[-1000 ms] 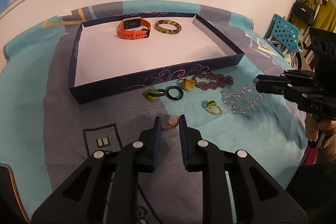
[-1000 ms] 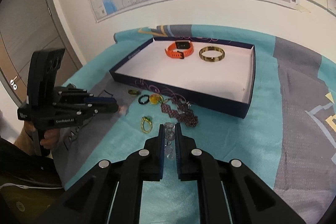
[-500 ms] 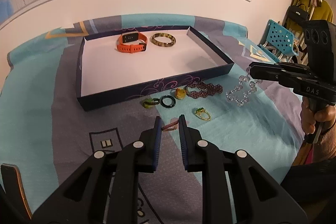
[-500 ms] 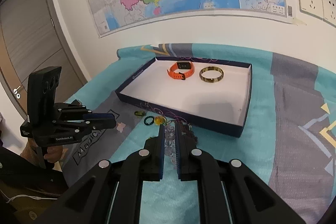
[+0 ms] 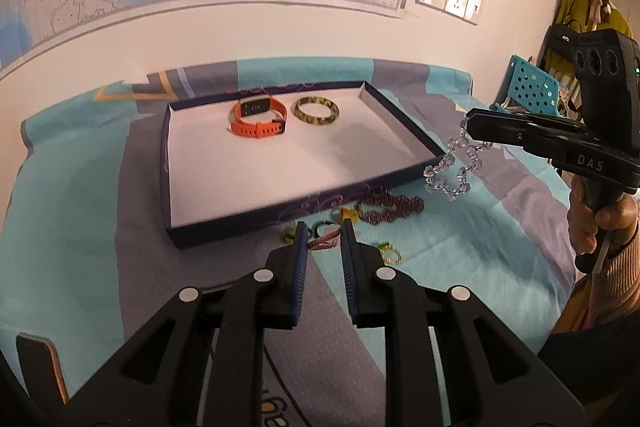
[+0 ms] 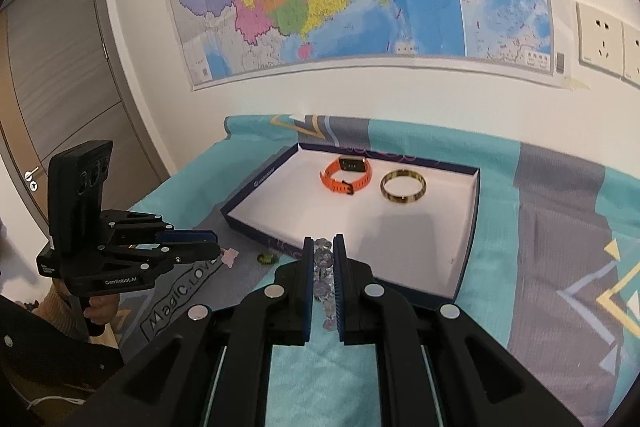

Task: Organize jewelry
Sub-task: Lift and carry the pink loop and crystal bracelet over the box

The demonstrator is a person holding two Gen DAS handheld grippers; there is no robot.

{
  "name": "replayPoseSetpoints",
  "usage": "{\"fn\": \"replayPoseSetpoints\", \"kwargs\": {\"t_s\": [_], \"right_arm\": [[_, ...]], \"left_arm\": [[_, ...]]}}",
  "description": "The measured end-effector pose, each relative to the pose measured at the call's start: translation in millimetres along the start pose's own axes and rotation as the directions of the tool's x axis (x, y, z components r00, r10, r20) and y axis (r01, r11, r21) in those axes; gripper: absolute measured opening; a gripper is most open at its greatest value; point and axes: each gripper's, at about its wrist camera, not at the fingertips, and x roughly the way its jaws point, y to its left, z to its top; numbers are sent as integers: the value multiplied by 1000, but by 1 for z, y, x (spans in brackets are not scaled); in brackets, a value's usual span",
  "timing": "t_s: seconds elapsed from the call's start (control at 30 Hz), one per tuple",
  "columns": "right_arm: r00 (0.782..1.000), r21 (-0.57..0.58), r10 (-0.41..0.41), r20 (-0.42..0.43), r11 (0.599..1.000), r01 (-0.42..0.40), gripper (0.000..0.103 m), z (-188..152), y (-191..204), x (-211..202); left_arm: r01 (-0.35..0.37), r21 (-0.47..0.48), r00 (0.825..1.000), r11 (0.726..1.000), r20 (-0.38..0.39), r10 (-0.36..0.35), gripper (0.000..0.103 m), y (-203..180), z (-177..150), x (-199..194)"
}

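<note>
My left gripper [image 5: 324, 233] is shut on a small pink bracelet [image 5: 322, 242], held just above the cloth in front of the box. In the right wrist view the pink bracelet [image 6: 230, 255] dangles from its tip. My right gripper [image 6: 321, 247] is shut on a clear crystal bead bracelet [image 6: 322, 261]. That crystal bracelet [image 5: 456, 163] hangs free in the air beside the box's right corner. The dark blue box [image 5: 280, 211] with a white floor holds an orange watch [image 5: 258, 117] and an amber bangle [image 5: 316, 111].
On the teal and grey cloth before the box lie a dark red bead bracelet [image 5: 394, 207], a yellow ring [image 5: 348, 213], a green ring [image 6: 266, 259] and a gold ring [image 5: 390, 255]. A phone [image 5: 40, 367] lies at the near left. A blue crate [image 5: 532, 87] stands at the right.
Both grippers have risen. The crystal bracelet has left the cloth and now hangs in the air; the pink bracelet has come up with the left gripper.
</note>
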Motion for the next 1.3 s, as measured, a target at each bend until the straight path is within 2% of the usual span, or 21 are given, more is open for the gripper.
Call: {"fn": "replayPoseSetpoints", "kwargs": {"t_s": [0.4,1.3], "right_arm": [[999,-25,-2,34,1000,3,8,25,3,8],[1000,7,-15,1,1000,15,8,56,-16,63]], "left_arm": [[-8,22,1000,1000,25,8,17,0,19,5],[-44,14,999,999,19,44,17,22,57,36]]}}
